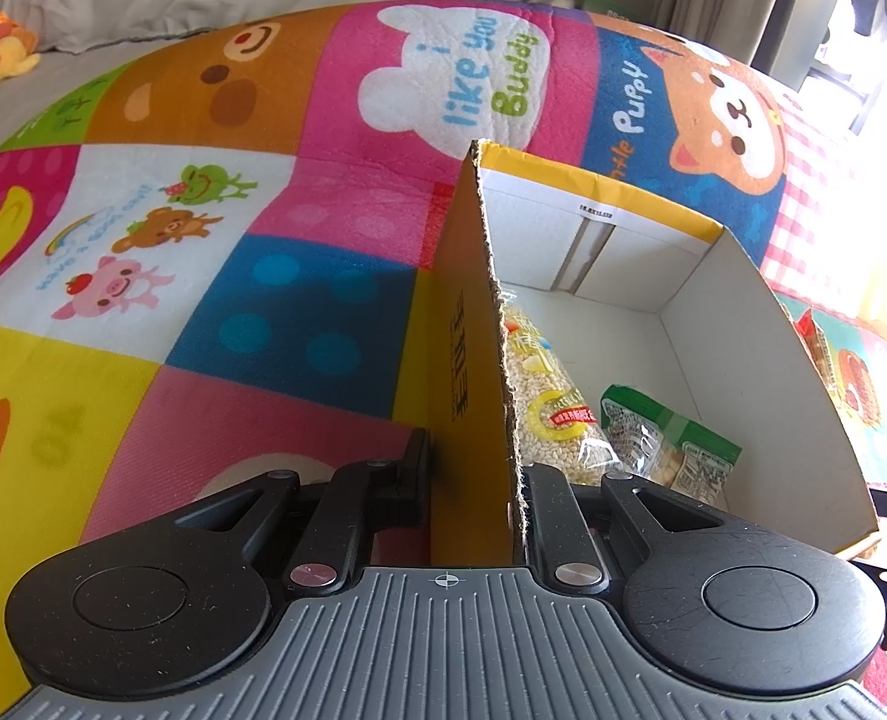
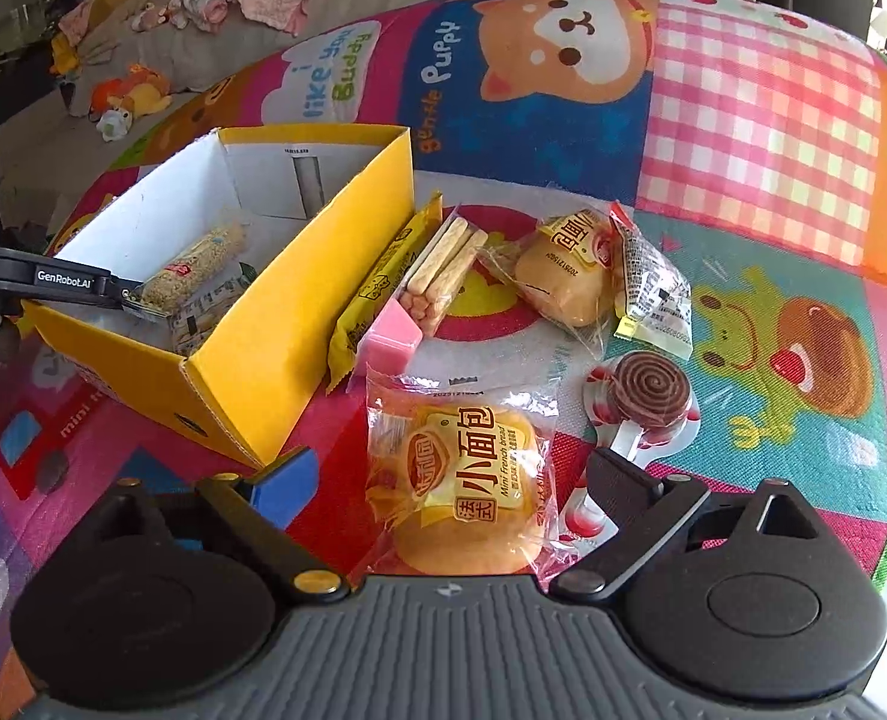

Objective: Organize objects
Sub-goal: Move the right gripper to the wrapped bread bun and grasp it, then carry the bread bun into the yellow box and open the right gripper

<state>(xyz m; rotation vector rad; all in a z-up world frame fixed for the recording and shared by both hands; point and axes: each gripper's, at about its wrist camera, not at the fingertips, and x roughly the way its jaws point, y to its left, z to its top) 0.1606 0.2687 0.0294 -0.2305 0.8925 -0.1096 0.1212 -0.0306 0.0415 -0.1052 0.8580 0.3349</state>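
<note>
My left gripper (image 1: 473,468) is shut on the near wall of the yellow cardboard box (image 1: 467,360), one finger outside, one inside. The box (image 2: 275,324) holds a grain snack bar (image 1: 548,396) and a green packet (image 1: 671,444). My right gripper (image 2: 443,474) is open around a mini French bread packet (image 2: 467,480) lying on the play mat. The left gripper (image 2: 53,285) shows at the box's far side in the right wrist view.
On the mat (image 2: 761,120) beside the box lie a yellow wrapped bar (image 2: 377,294), a biscuit stick pack (image 2: 443,270), a second bread packet (image 2: 563,276), a small sachet (image 2: 653,294) and a spiral lollipop (image 2: 647,402). A sofa with clothes and plush toys (image 2: 131,96) stands behind.
</note>
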